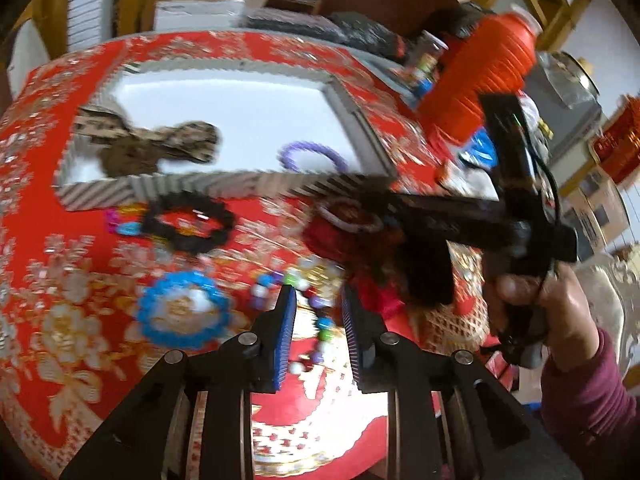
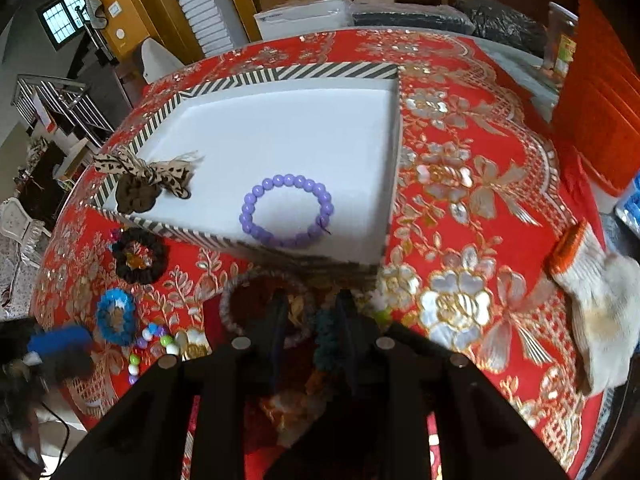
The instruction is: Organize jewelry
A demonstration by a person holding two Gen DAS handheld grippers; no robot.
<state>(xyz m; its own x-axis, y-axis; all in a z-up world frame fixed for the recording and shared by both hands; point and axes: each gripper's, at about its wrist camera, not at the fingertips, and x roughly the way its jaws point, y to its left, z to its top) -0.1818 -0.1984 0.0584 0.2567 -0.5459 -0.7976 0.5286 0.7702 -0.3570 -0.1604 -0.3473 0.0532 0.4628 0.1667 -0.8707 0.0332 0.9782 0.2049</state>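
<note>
A striped box with a white floor [image 2: 304, 128] sits on the red table; it also shows in the left wrist view [image 1: 224, 120]. Inside lie a purple bead bracelet [image 2: 286, 212] [image 1: 312, 156] and a leopard bow scrunchie [image 2: 148, 180] [image 1: 152, 144]. In front of the box lie a black scrunchie [image 1: 188, 224] [image 2: 138, 258], a blue scrunchie [image 1: 182, 314] [image 2: 116, 316] and a multicolour bead string [image 1: 312, 308] [image 2: 152, 344]. My left gripper [image 1: 318, 300] is open above the bead string. My right gripper [image 2: 312, 308] [image 1: 352, 196] hovers open over a pale ring bracelet [image 2: 240, 292] [image 1: 348, 216] and a teal scrunchie [image 2: 326, 336].
A red paper lantern [image 1: 480, 72] and clutter stand at the table's right. A white work glove with an orange cuff [image 2: 592, 292] lies right of the box. An orange object [image 2: 600, 88] stands at the far right. Chairs and boxes stand behind the table.
</note>
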